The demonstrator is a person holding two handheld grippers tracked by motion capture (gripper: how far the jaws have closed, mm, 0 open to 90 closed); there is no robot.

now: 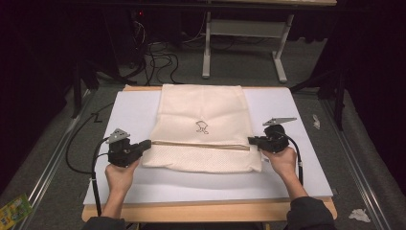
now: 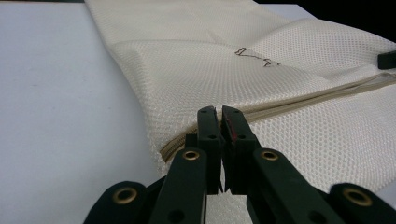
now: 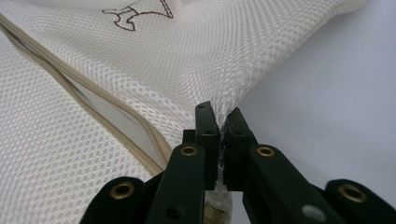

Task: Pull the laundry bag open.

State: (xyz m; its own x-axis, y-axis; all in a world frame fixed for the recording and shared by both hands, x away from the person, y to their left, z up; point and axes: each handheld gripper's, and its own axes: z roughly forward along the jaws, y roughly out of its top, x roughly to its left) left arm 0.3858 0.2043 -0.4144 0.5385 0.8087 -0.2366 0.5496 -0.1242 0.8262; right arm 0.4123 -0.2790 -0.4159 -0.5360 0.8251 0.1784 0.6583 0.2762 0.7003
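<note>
Between the two hand-held grippers lies the cream mesh bag (image 1: 203, 127) flat on the white surface (image 1: 297, 120). To do the step well, I think both sides should be pulled evenly. Left hand-held gripper (image 1: 146, 143) is pressed together on the bag's edge beside the zipper (image 2: 299, 103); right hand-held gripper (image 1: 252, 140) pinches the opposite edge.

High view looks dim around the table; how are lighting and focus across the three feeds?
High view: soft, slightly blurred, the room around the table dark, the mesh bag evenly lit. Left gripper view: weave sharp mid-frame, the near fingers dark and featureless. Right gripper view: weave crisp at the left gripper's far side, no glare, white sheet plain.
</note>
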